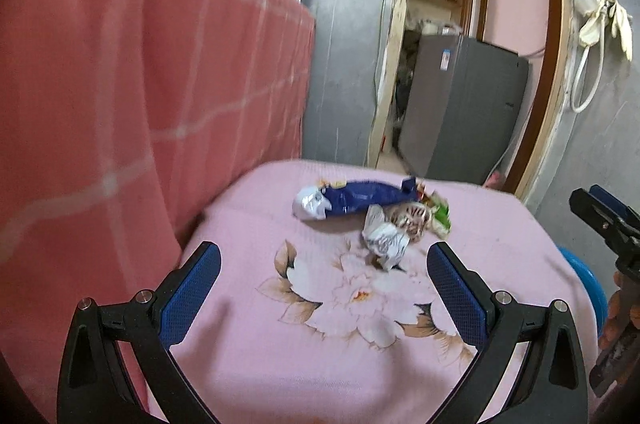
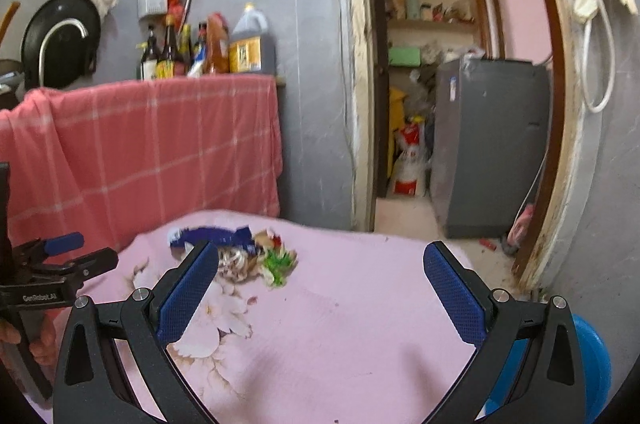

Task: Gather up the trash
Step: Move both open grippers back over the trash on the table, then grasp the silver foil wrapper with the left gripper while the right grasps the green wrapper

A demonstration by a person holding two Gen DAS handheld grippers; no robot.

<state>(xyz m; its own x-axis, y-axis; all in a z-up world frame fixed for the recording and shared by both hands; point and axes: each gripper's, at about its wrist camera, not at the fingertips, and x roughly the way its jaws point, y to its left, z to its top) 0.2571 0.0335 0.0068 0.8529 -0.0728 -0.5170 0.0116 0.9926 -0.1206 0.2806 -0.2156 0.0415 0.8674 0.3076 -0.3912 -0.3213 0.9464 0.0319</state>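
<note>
Left wrist view: left gripper nearest the lens, both blue-padded fingers spread wide, nothing between them. Below and between the fingers is a pink cloth with a flower print. Trash sits ahead of the fingertips, resting on that cloth: a blue wrapper lying crosswise farthest out, a crumpled silver wrapper closer in and toward the right finger, a brown patterned wrapper touching it, a green scrap at the right end of the pile. All clear of the pads. A red checked cloth hangs to the left of the left finger. Right gripper is partly visible at the far right edge, with a blue bin below it.

Right wrist view: right gripper also fully released, fingers wide, empty. Same trash pile lies ahead near the left fingertip; the left finger covers part of it. Blue wrapper is behind the tip, brown patterned wrapper just right of it, green scrap further right. Silver wrapper not made out here. Left gripper shows at the left edge, a hand on its grip. Blue bin is under the right finger, off the edge of the pink cloth. Grey fridge stands in the doorway beyond.
</note>
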